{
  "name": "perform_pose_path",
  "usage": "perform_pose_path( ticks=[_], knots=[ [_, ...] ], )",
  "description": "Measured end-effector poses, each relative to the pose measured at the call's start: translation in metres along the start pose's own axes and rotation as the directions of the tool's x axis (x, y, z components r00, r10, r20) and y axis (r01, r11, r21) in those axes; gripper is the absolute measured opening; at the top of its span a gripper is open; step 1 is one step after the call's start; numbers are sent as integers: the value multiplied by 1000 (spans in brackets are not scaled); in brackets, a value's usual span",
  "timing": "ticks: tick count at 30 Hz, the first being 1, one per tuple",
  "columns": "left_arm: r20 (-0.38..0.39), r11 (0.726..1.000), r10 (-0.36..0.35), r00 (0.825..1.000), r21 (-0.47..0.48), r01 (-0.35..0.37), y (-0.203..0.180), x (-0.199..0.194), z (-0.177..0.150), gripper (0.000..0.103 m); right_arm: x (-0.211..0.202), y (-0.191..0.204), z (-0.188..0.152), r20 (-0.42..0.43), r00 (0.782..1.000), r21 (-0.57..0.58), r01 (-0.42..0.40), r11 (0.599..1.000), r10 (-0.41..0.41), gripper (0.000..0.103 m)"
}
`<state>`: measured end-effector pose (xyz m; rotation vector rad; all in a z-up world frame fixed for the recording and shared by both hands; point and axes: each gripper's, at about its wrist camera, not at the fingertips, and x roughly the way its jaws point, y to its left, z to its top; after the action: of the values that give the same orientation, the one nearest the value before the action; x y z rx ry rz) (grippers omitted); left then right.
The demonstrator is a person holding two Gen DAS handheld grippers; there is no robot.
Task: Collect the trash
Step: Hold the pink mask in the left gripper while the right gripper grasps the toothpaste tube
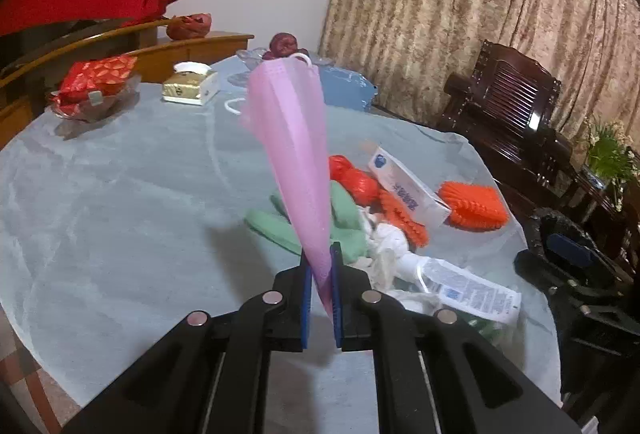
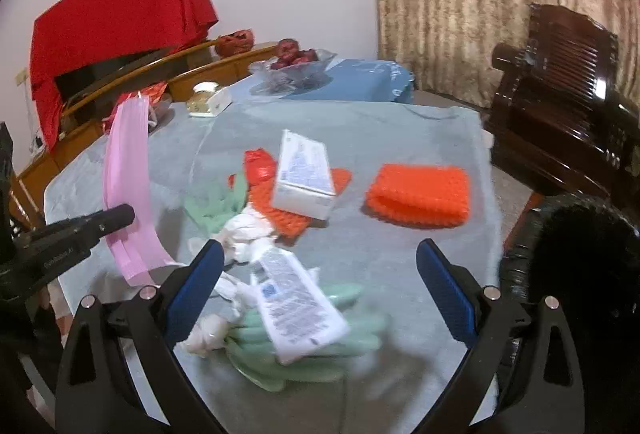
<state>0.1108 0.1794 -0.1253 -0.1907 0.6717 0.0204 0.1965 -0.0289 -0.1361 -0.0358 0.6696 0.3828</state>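
My left gripper [image 1: 321, 256] is shut on a pink face mask [image 1: 290, 157], which stands up off the table between the blue pads. In the right wrist view that pink mask [image 2: 128, 185] hangs at the left, pinched by the left gripper's dark fingers [image 2: 116, 215]. My right gripper [image 2: 320, 274] is open above a trash pile: a white squeeze tube [image 2: 298, 306], green gloves [image 2: 304, 350], crumpled white tissue [image 2: 248, 234], a white carton [image 2: 306, 173], red wrappers [image 2: 260, 161] and an orange bubble pouch [image 2: 420, 195].
The round table wears a pale blue cloth [image 1: 120, 201]. At its far side sit a tissue box [image 1: 192, 87], a dish of red packets [image 1: 94, 85] and a glass fruit bowl [image 2: 294, 67]. A dark wooden chair [image 2: 560, 101] and a black bag [image 2: 584, 254] stand right.
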Motion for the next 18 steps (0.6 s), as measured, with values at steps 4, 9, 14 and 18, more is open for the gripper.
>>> perform_pose_path(
  ticks=[4, 9, 14, 18],
  knots=[
    [13, 1000, 8, 1000, -16, -7, 9, -6, 1, 9, 12, 13, 1, -18, 1000, -19, -8, 1000, 8, 94],
    [44, 999, 36, 998, -31, -35, 26, -16, 6, 9, 26, 19, 2, -47, 999, -30, -3, 1000, 1, 91],
    [20, 998, 51, 999, -44, -50, 42, -11, 4, 9, 40, 25, 0, -79, 997, -45, 6, 999, -10, 86],
    [-14, 998, 38, 999, -45, -38, 41, -1, -6, 9, 55, 30, -5, -110, 993, -42, 26, 999, -30, 83]
  ],
)
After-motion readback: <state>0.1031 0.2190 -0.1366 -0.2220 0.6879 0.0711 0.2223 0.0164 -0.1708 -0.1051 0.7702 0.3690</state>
